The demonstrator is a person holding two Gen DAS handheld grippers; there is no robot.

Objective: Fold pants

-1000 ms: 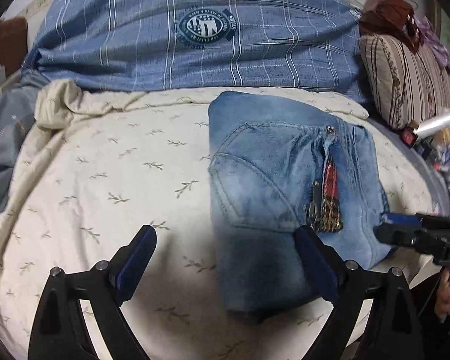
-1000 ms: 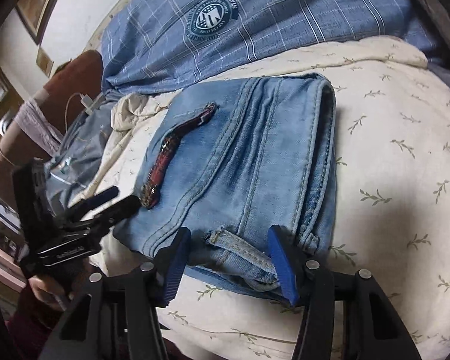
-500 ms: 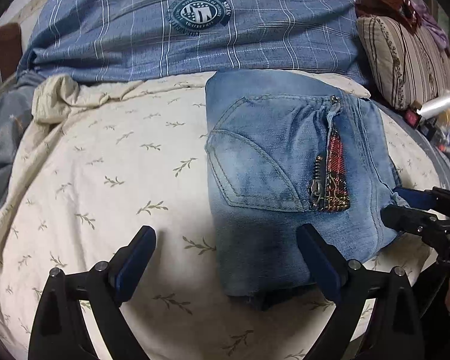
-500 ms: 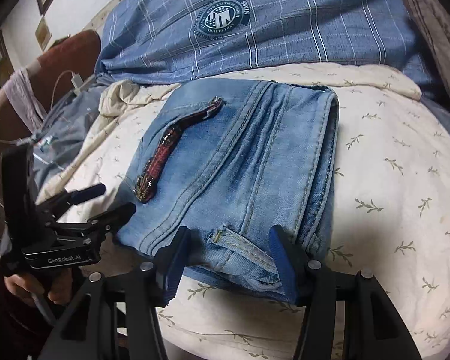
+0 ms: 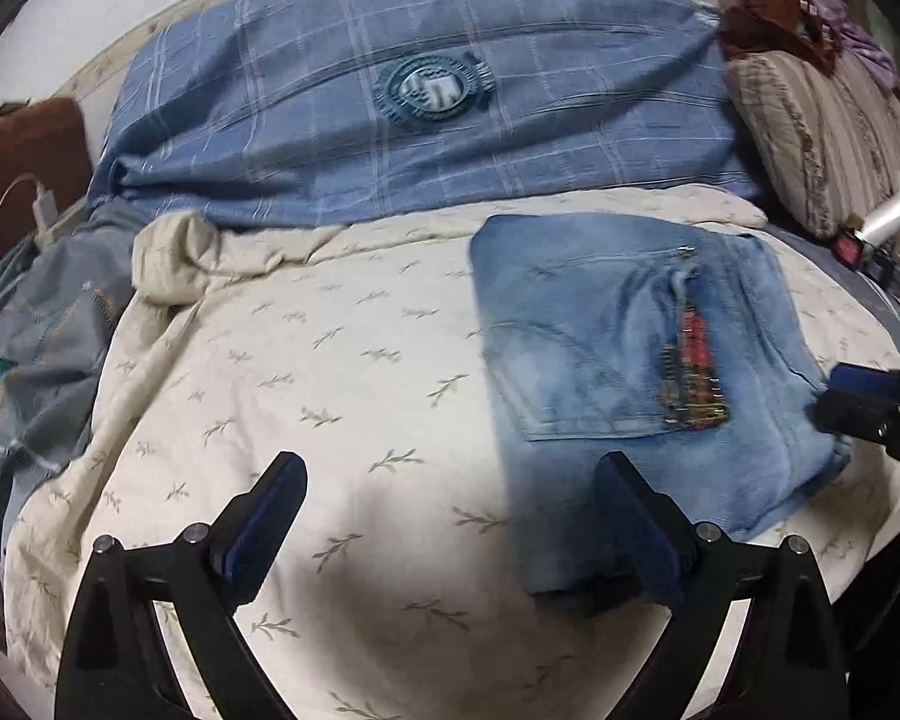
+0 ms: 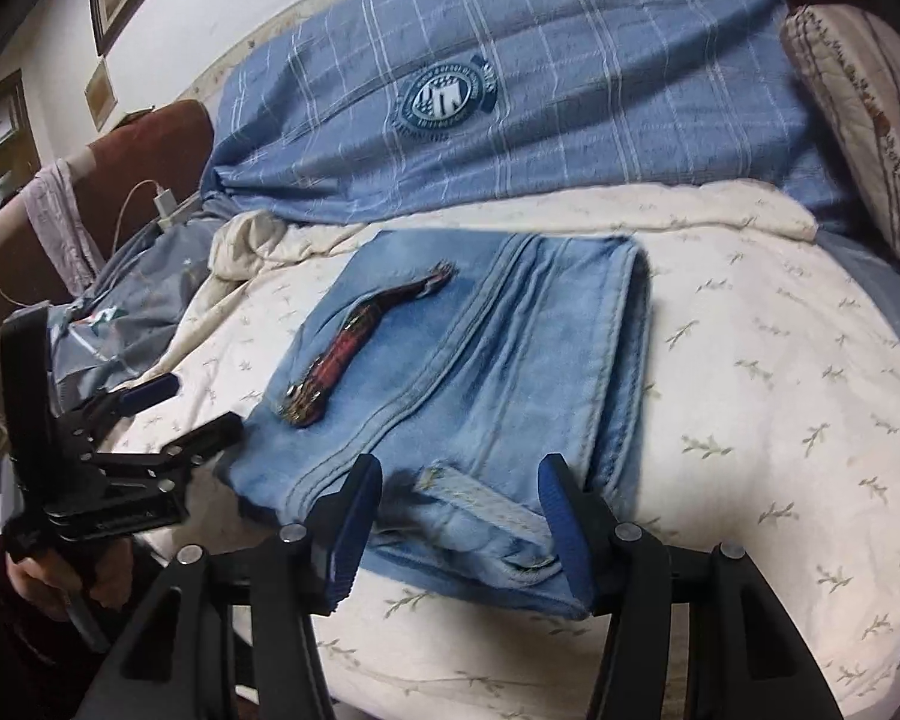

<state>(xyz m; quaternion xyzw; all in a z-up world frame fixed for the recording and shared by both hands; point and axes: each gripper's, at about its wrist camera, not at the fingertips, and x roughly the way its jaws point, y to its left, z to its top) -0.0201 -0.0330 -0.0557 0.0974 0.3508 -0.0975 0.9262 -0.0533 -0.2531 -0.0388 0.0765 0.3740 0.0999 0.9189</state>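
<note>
Light blue jeans (image 5: pixel 642 372) lie folded into a compact rectangle on a cream leaf-print bed cover (image 5: pixel 342 372), back pocket up, with a red patterned strip by the pocket. They also show in the right wrist view (image 6: pixel 480 384). My left gripper (image 5: pixel 456 516) is open and empty, its right finger over the jeans' near left corner. My right gripper (image 6: pixel 459 516) is open at the near edge of the jeans, straddling a loose waistband tab without gripping it. The left gripper shows in the right wrist view (image 6: pixel 174 408), the right one in the left wrist view (image 5: pixel 858 402).
A blue plaid pillow (image 5: pixel 426 96) with a round crest lies across the back. A striped cushion (image 5: pixel 822 138) and small clutter sit at the right. A grey quilt (image 5: pixel 36 348), a brown chair (image 6: pixel 120 180) and a charger cable are at the left.
Both grippers have pulled back a little from the jeans, so the folded jeans sit farther off in both views. The jeans have not moved or changed shape. Both stay open.
</note>
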